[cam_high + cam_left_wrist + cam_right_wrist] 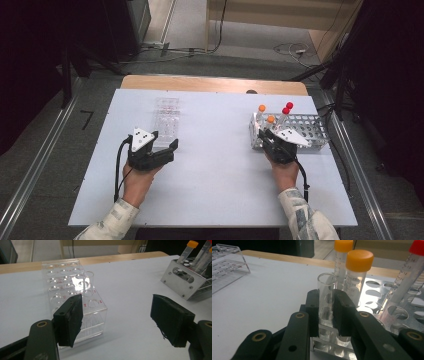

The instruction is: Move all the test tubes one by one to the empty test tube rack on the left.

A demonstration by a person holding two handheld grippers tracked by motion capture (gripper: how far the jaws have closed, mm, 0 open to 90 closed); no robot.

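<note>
Far left: bare white table point(215, 190) with open room down to its near edge and out to its left edge. Left gripper point(167, 150) low on the table, jaws spread wide with nothing between, one pad just beside the near end of the clear plastic rack point(166, 120). In the left gripper view, one clear glass point(88, 281) upright in a hole of that rack point(75, 297), other holes vacant. Middle of the table: wide open stretch between the two racks, well clear for moving.

Right side: right gripper point(266, 136) at the left end of the metal rack point(310, 131), near the table's right edge and close to the wooden strip point(215, 84) at the back. Jaws narrowed and clamped on a clear glass tube point(327, 297): uncapped, thin-walled, see-through, upright, lower end down in a hole at the rack's point(387, 315) near corner. Just behind it, two tubes with orange caps point(359, 260), printed scales on their sides, upright in the rack. Farther right, a red-capped tube point(418, 247) leaning in its hole. Many remaining holes of the metal rack vacant.
</note>
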